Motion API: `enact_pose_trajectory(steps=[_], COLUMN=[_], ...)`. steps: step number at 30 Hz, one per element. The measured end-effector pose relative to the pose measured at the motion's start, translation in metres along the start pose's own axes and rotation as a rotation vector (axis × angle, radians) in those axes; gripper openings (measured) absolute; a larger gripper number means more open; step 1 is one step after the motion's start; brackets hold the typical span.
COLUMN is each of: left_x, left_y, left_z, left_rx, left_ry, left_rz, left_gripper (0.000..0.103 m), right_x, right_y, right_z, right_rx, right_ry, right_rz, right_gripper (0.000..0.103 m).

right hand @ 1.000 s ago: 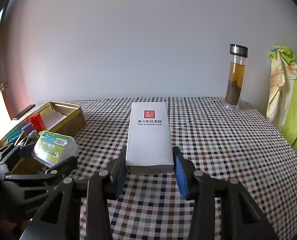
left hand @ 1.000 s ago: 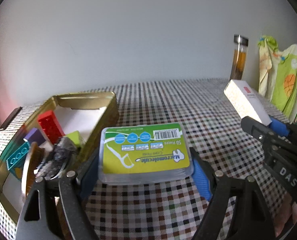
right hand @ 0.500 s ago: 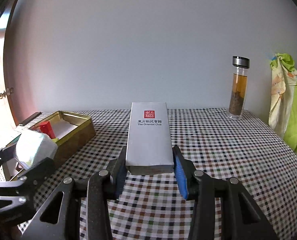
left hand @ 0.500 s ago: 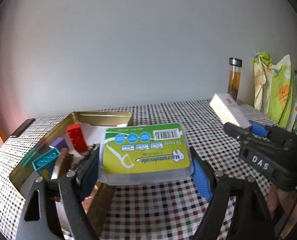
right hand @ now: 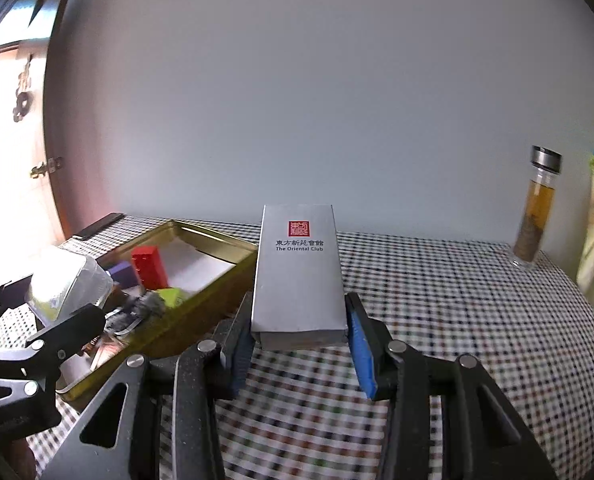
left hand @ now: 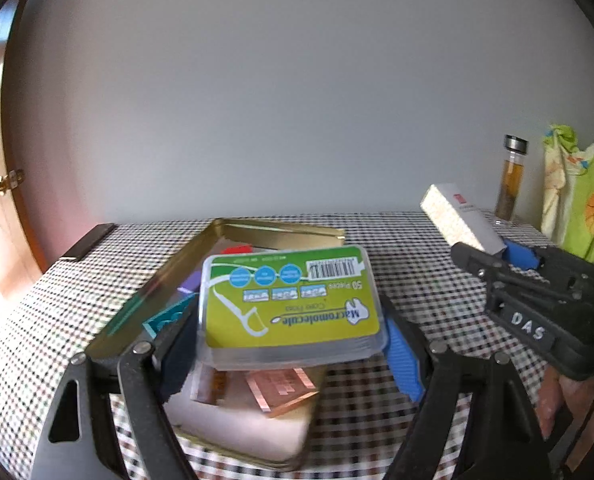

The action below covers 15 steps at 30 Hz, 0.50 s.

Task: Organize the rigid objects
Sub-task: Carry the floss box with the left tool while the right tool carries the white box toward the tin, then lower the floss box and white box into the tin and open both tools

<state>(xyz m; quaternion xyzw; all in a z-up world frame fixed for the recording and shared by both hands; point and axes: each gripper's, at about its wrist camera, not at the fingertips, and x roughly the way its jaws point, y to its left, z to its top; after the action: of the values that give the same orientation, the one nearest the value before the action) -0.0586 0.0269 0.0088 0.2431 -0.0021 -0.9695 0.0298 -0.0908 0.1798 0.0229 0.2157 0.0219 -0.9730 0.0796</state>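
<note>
Floss-pick box, clear plastic with a green and yellow label, sits clamped between the pads of the left tongs, held in the air over the near end of an open gold tin. That tin lies on the checked bench towards its left edge and holds a red brick, a purple block, a teal brick, a lime piece and a dark metal clip. Right tongs grip a slim grey carton marked "The Oriental Club" by its long sides, raised above the bench just right of the tin. A glass bottle of amber liquid stands near the far right corner, beside a yellow-green cloth.
</note>
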Motion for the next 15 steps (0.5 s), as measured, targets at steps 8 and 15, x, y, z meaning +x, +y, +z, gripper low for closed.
enact_pose_trajectory(steps=[8, 15], left_x=[0.019, 0.041], left_y=[0.047, 0.086], left_z=[-0.002, -0.005], left_rx=[-0.034, -0.07], left_ry=[0.065, 0.143], left_rz=[0.105, 0.163], left_gripper=[0.082, 0.082], right_x=[0.02, 0.044], right_y=[0.037, 0.087], right_z=[0.018, 0.029], right_rx=[-0.053, -0.115], right_ry=[0.033, 0.081], right_rz=[0.071, 0.145], right_gripper=[0.045, 0.045])
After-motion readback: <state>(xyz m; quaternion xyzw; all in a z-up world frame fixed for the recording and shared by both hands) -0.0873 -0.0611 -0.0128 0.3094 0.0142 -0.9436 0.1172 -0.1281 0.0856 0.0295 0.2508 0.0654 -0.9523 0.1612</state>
